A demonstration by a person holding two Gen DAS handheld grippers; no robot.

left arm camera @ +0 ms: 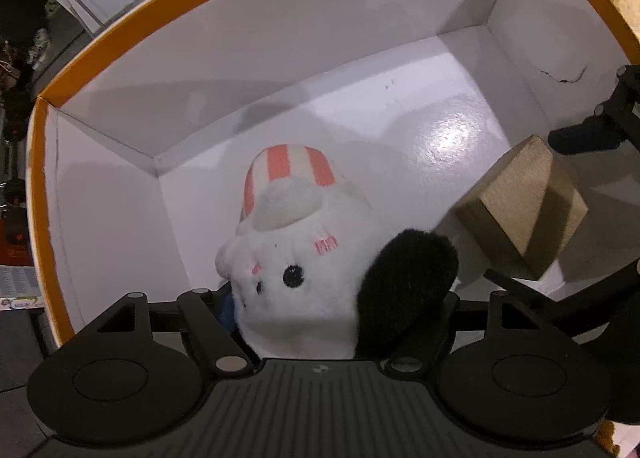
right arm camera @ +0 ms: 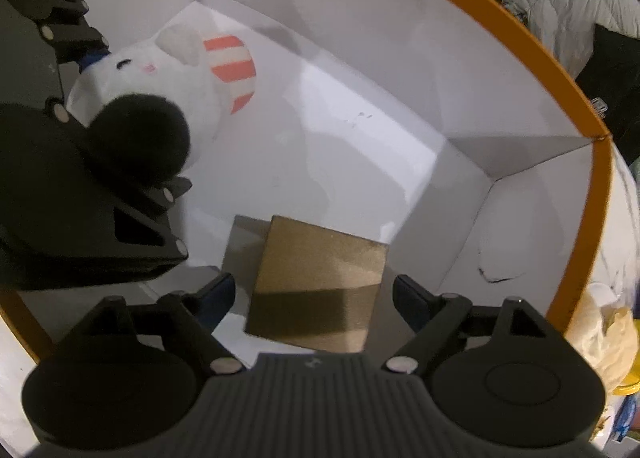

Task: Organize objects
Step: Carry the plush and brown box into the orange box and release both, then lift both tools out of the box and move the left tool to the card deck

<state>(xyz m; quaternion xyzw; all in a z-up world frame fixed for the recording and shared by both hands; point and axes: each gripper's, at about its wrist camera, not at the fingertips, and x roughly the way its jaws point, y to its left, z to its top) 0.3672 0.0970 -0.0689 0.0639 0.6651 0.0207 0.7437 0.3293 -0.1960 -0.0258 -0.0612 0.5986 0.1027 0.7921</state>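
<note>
White card lines the orange-rimmed box (left arm camera: 120,42), and both items of the task are seen inside it. Toward the left of the box floor, a plush toy (left arm camera: 304,258), white with a black ear and a pink-striped cap, is bracketed by the left gripper (left arm camera: 336,310), which points down into the box. Whether its jaws press on the plush or merely stand around it cannot be told, since the fingertips are hidden behind the toy's body. Further right, a gold box (right arm camera: 320,290) is seen tilted near the box's near wall, and whether it rests on the floor yet cannot be told. The right gripper (right arm camera: 314,298) is held over it with the jaws spread wide, a clear gap being visible on each side, so the gold box is judged to be released. The placing step appears to be in hand for both items. Next, the left jaws would need to be confirmed clear of the plush, and both grippers lifted straight up past the rim without the contents being dragged.
</note>
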